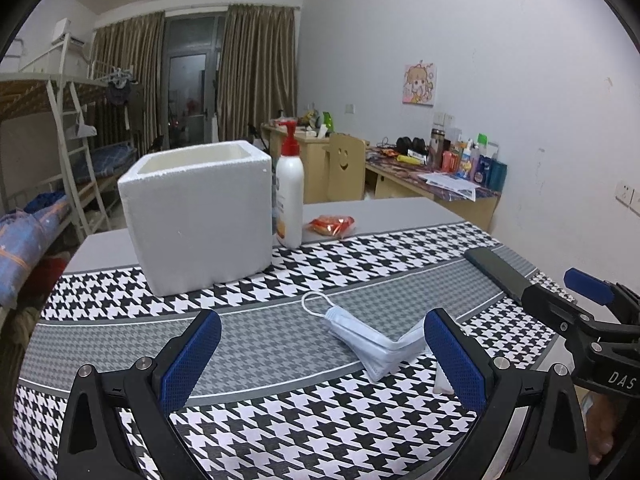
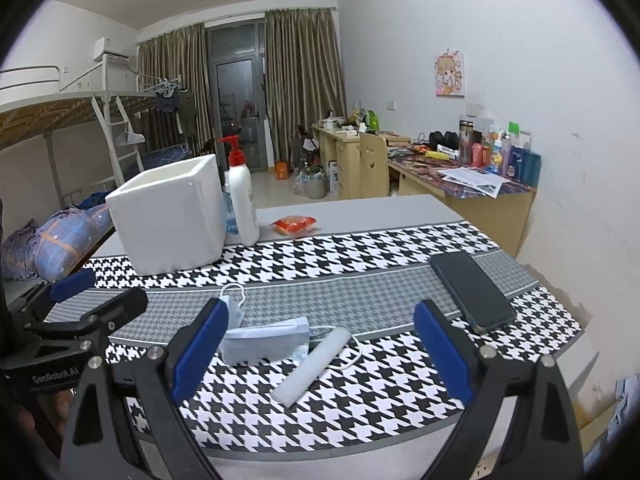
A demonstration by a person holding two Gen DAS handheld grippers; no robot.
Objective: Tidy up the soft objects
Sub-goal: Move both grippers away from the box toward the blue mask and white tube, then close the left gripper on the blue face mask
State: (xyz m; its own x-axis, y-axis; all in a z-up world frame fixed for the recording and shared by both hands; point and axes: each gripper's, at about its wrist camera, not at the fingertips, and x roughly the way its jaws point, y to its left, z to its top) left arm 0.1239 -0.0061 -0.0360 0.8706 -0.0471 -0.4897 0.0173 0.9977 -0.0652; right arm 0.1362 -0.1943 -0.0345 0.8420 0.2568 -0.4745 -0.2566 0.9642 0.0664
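A: Going left to right from the foam box (image 1: 196, 216), what have we got?

B: The box stands open-topped on the checked cloth (image 1: 280, 432). Just right of it is a pump bottle (image 1: 290, 196), then an orange snack packet (image 1: 331, 226), and well to the right of the box a dark phone (image 2: 472, 292).

A: And the soft things?

B: The face mask (image 1: 372, 338) lies on the cloth in front of the box, toward us and a little right, folded, its ear loop pointing back at the box. Beside it is a white foam stick (image 2: 314, 366), touching or nearly touching the mask's near edge; we can't quite tell which.

A: Which gripper do we favour?

B: The left gripper (image 1: 322, 354) has its jaws spread wide, holding nothing, and the mask sits between them, nearer the right finger. The right gripper (image 2: 320, 340) is also released and empty, with the stick lying between its fingers, long axis running diagonally from near-left to far-right. We judge each is nearer its own item, and the box is likely where they go.

A: Any writing?

B: "GenRobot.AI" on the left gripper's body in the right wrist view, "DAS" on the right one in the left wrist view. The bottle's label is too blurred to read.
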